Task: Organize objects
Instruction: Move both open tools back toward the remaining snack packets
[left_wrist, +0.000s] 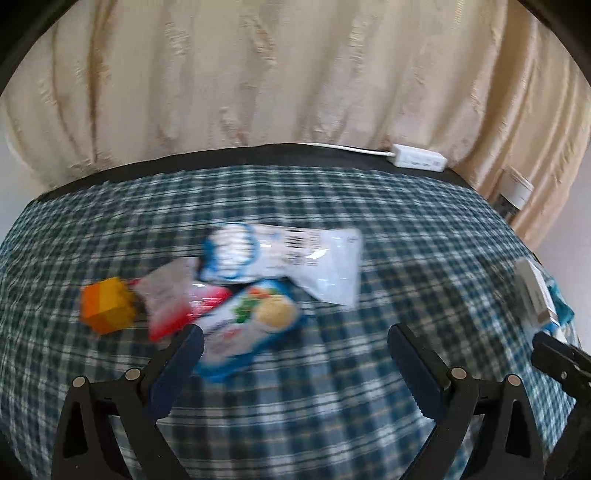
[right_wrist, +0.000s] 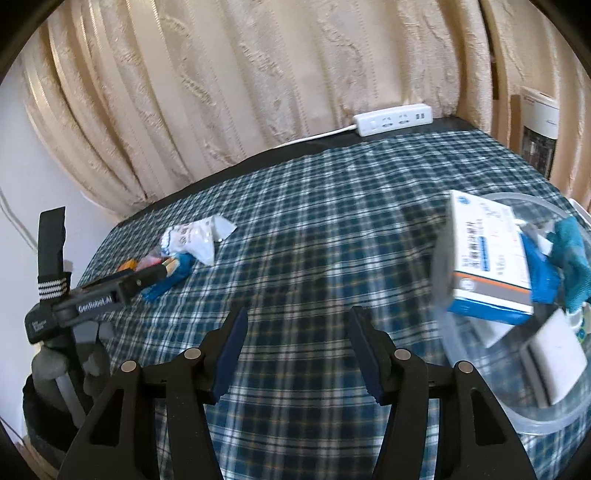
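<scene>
The left gripper body reads "GenRobot.AI"; print on the box is blurred.

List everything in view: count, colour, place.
Tablecloth: 1, blue-white check, covers the table.
Curtain: 1, beige, behind the table.
Power strip: 1, white, far table edge.
White packet: 1, white-blue, mid-table pile.
Red packet: 1, red-clear, same pile.
Blue packet: 1, blue with food print, front of pile.
Orange block: 1, orange-yellow, beside the red packet.
Bowl: 1, clear, right side of the table.
Box: 1, white-blue, tilted in the bowl; other blue and white items under it, unclear.
Appliance: 1, white, past the table corner.
Left gripper: black, blue pads, open, at the pile.
Right gripper: same, open, empty.
</scene>
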